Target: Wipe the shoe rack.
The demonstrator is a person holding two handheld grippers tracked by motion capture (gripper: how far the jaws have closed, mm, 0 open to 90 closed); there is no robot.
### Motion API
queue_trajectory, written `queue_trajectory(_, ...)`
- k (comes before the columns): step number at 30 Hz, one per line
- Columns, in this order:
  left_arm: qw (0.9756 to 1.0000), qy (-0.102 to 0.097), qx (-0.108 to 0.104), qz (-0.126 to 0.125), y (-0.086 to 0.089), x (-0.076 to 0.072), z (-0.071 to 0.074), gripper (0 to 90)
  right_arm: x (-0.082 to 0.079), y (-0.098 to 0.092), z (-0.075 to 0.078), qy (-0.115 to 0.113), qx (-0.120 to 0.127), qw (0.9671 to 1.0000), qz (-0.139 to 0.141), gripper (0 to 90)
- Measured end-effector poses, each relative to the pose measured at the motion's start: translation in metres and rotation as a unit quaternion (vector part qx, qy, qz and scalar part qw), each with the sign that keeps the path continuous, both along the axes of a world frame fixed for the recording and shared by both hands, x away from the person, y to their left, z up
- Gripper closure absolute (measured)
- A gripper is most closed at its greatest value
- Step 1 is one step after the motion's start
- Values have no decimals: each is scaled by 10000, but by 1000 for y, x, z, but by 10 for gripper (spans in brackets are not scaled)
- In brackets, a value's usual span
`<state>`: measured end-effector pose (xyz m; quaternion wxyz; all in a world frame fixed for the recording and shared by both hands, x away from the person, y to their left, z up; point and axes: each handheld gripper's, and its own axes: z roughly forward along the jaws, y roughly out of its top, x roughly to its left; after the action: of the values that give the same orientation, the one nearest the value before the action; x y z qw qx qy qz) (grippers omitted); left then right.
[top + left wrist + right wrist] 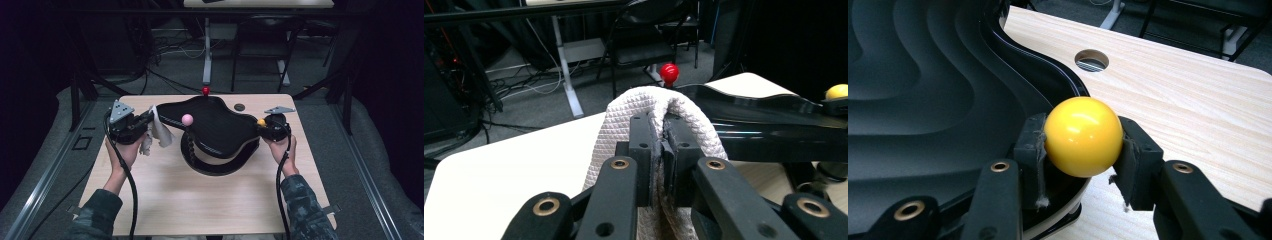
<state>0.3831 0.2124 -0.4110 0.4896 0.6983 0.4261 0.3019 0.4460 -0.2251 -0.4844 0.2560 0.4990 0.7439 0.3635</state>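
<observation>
My left hand-held gripper (145,120), clamped on the white cloth (159,131), sits just left of the black tray (220,125), whose yellow knob (1083,136) my right hand-held gripper (1080,145) pinches.

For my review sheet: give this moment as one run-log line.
left gripper: shut on white cloth | right gripper: shut on yellow ball at black tray edge | pink ball: on tray

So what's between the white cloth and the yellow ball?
The black wavy tray spans the gap between white cloth and yellow ball, a pink ball above it, in the high view.
</observation>
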Motion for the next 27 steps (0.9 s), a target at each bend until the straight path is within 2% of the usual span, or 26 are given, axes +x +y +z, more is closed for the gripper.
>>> queue_trajectory(5,9999,104,63,19,3,4,-3,840,1,0,0,-15,-21,10000,2,598)
queue_trajectory(12,9998,190,28,72,5,6,-12,840,1,0,0,-15,-31,10000,11,597)
queue_trajectory(16,9994,295,160,-12,3,5,-19,839,1,-1,0,-21,-38,10000,22,598)
queue_trajectory(20,9991,354,227,-54,4,0,-29,838,1,-1,0,-37,-43,10000,38,597)
queue_trajectory(27,9992,376,102,-64,9,-13,-41,838,2,-2,0,-49,-48,10000,54,597)
